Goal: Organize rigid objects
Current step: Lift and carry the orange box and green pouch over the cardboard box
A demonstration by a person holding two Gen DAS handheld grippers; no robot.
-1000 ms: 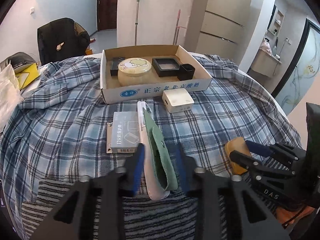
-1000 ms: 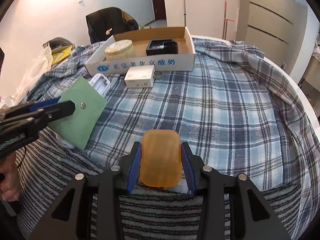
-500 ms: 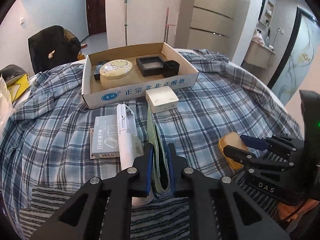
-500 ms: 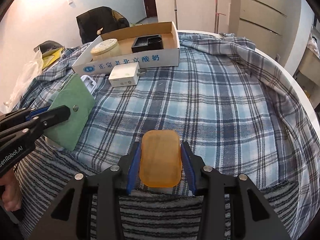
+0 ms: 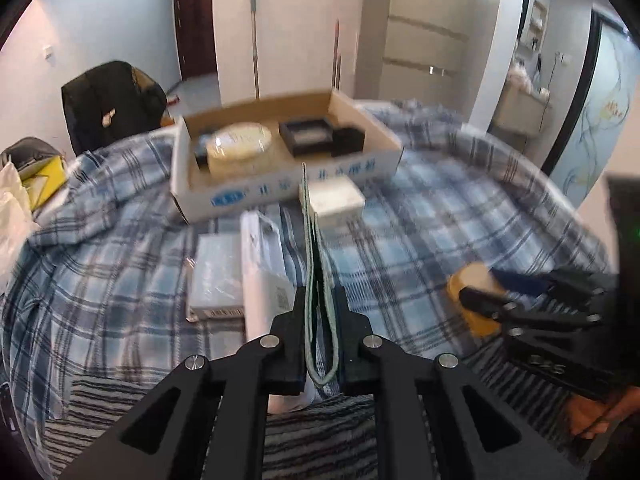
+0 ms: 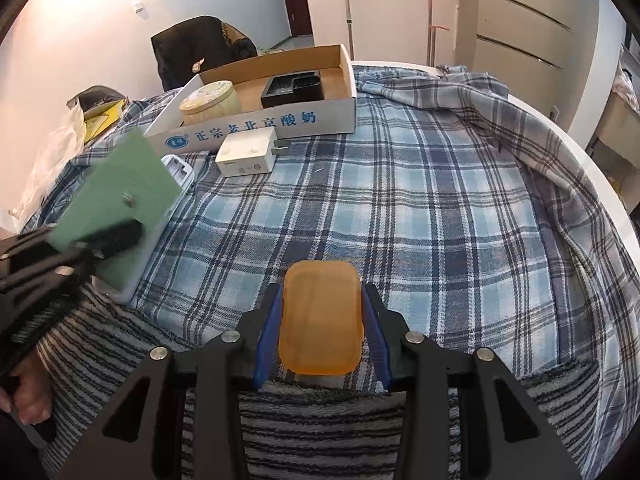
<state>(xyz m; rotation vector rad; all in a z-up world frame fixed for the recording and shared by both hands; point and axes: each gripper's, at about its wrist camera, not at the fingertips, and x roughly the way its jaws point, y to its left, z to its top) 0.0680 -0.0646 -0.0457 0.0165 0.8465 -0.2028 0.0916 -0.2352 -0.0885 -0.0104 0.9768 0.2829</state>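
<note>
- We see our left gripper (image 5: 320, 320) with its jaws closing on the green pouch (image 5: 316, 280), which stands on edge between the pads; the pads press on both its faces
- Our right gripper (image 6: 320, 320) stands narrow and clamps the orange soap-like bar (image 6: 320, 316) by its two long sides, above the plaid cloth (image 6: 440, 200)
- The cardboard box (image 6: 256, 130) sits at the far side; inside it are a round cream tin (image 6: 210, 102) and a black tray (image 6: 294, 88)
- A white adapter (image 6: 248, 152) lies just in front of the box; a white case (image 5: 260, 264) and a grey packet (image 5: 218, 272) lie beside the pouch
</note>
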